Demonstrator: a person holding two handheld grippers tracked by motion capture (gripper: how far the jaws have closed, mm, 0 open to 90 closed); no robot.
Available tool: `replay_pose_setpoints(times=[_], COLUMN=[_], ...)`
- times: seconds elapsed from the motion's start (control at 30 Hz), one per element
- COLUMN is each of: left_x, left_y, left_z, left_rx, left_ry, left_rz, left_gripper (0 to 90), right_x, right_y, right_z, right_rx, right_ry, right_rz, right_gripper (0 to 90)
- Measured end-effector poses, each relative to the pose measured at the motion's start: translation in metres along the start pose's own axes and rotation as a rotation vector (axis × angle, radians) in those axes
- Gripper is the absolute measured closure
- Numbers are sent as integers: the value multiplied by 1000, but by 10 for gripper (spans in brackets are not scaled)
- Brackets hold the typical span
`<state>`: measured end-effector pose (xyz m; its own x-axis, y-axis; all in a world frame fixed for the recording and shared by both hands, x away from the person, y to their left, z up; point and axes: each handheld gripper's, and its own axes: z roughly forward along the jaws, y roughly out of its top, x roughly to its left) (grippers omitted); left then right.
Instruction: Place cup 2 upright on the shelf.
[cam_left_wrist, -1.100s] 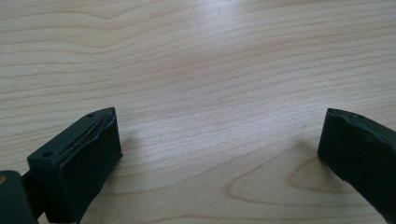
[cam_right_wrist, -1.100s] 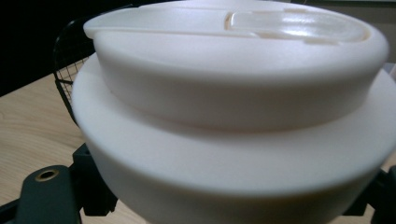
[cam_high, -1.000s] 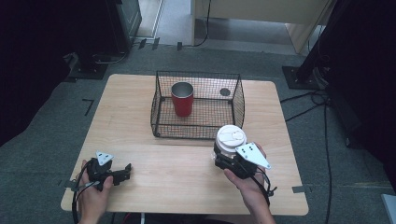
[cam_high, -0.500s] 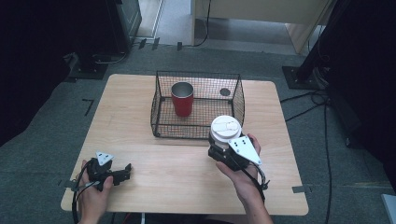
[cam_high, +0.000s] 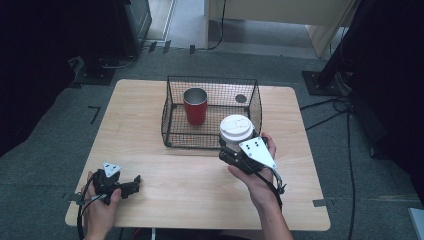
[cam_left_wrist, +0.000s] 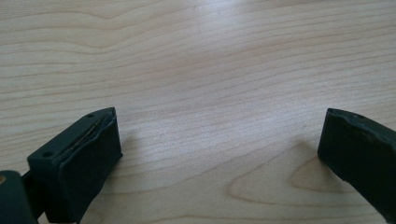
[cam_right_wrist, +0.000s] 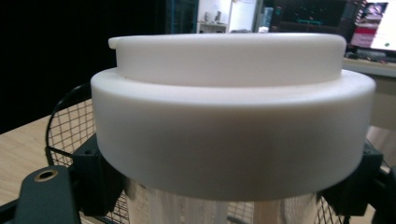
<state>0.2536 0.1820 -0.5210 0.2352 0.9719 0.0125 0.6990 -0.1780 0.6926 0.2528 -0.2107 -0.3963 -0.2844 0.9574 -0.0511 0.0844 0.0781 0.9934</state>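
Wood table (cam_high: 150, 145). Wire basket (cam_high: 172, 112) at mid-back edge, red cup (cam_high: 195, 106) upright inside w/ small dark disc (cam_high: 241, 98) near its back right corner. White-lidded cup (cam_high: 236, 129) held upright, lifted at basket's front right corner, right tongs (cam_high: 235, 150) clamped on it below lid. Left tongs (cam_high: 131, 183) near front left corner, jaws apart, nothing btw them.
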Motion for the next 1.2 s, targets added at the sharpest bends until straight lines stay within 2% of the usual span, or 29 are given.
replay_pose_setpoints(times=[0.33,0.6,0.73,0.93,1.03,1.2], left_x=[0,0,0,0,0,0], left_y=[0,0,0,0,0,0], left_z=[0,0,0,0,0,0], left_rx=[0,0,0,1,1,0], left_ry=[0,0,0,0,0,0], left_rz=[0,0,0,0,0,0], left_gripper=[0,0,0,0,0,0], right_x=[2,3,-2,-6,-8,-12], right_y=[6,12,18,25,30,37], right_z=[12,21,25,30,34,46], right_rx=[-40,-58,-77,-153,-167,-171], right_ry=[-10,-18,-24,-37,-39,-76], right_rz=[66,56,89,101,112,105], right_gripper=[162,162,162,162,162,162])
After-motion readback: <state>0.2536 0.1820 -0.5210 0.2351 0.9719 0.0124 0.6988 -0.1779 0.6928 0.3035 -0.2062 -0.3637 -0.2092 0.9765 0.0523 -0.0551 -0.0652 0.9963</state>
